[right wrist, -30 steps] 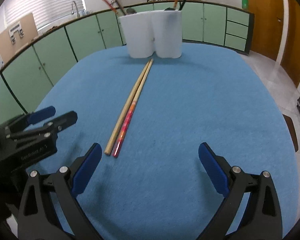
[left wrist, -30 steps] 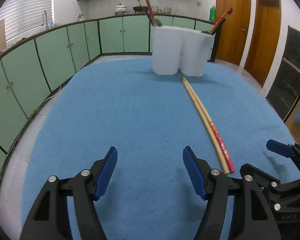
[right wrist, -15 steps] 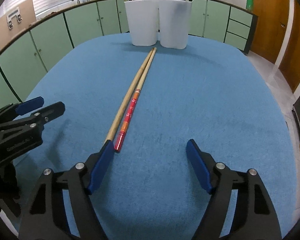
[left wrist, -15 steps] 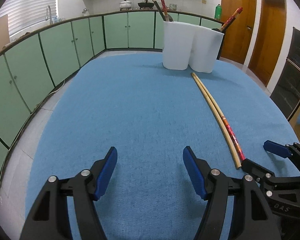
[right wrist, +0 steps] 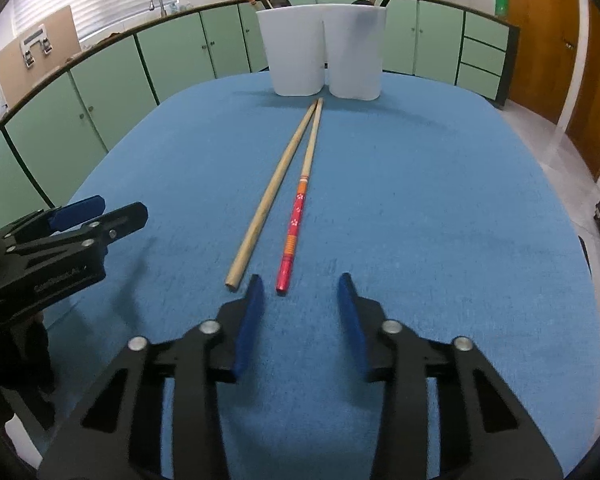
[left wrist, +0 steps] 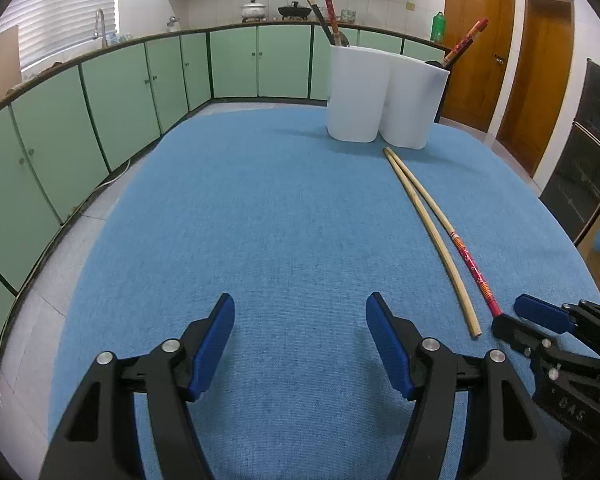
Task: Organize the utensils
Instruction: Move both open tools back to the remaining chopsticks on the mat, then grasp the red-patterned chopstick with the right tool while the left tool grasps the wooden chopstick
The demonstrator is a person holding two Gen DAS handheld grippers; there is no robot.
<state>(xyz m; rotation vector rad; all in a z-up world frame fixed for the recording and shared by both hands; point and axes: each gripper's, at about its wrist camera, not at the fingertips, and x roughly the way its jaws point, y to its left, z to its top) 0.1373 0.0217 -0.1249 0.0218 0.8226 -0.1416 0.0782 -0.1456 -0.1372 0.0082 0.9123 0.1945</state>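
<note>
While both tongs hover over fuzzy blue cloth [right wrist: 440, 200], two slim round sticks lie loose.
Right gripper [right wrist: 300, 292] narrowing, nothing pinched, near red-patterned chopstick [right wrist: 294, 228]; left gripper [left wrist: 300, 316] spread; plain bamboo chopstick [right wrist: 268, 200] beside it.

Both tools have the same build: the left gripper [left wrist: 300, 344] and the right gripper [right wrist: 300, 312] are made of matte black plastic arms with triangular cut-outs. Each of them carries two flat blue pads [left wrist: 214, 350] on the inner side of the fingers. Round silver screws [left wrist: 171, 345] sit at the joints of the arms, and small pale embossed letters, too blurred to read, are on the side of each black body.
</note>
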